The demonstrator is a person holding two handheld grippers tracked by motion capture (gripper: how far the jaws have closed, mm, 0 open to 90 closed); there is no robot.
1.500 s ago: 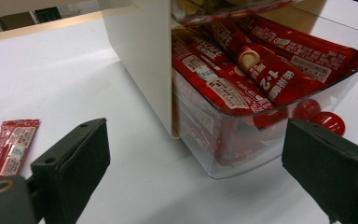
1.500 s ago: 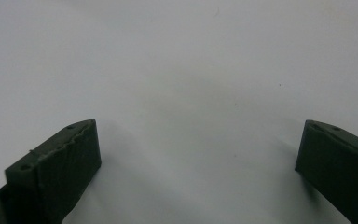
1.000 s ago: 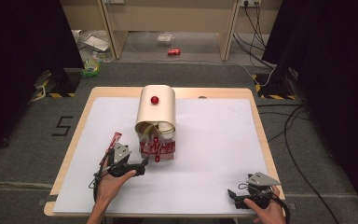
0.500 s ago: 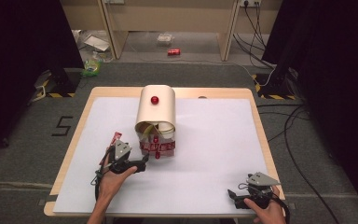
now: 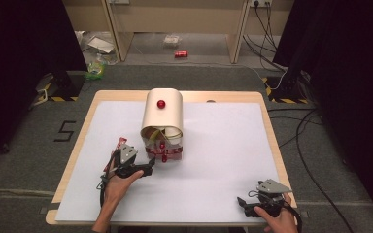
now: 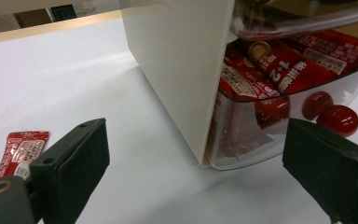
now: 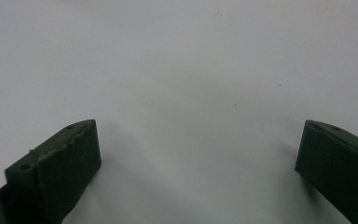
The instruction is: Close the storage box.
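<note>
— From the high view, what do we have around the cream bread-bin-shaped box (image 5: pixel 161 114)?

— We see its clear front flap (image 5: pixel 164 151) swung down, red snack packets (image 5: pixel 167 148) lying just behind it. Our left gripper (image 5: pixel 148 170) sits just in front of the box's near left corner, closer to that flap than it was a second ago. A loose red packet (image 5: pixel 119 144) lies on the white table sheet (image 5: pixel 223 145) left of the box, beside our left hand. Our right gripper (image 5: pixel 243 204) rests well apart from the box, near the table's near right edge, where it was before.

— And the left gripper view?

— Our jaws are spread wide with nothing between them. Straight ahead stands the box's cream side wall (image 6: pixel 182 65); to its right, the transparent flap (image 6: pixel 270 135) with packets (image 6: pixel 279 65) behind it and two red knobs (image 6: pixel 331 112) beyond. The loose packet (image 6: pixel 23 151) lies left of the box, next to our left jaw.

— The right gripper view?

— Jaws wide apart again, holding nothing, over bare white sheet (image 7: pixel 191 84).
</note>
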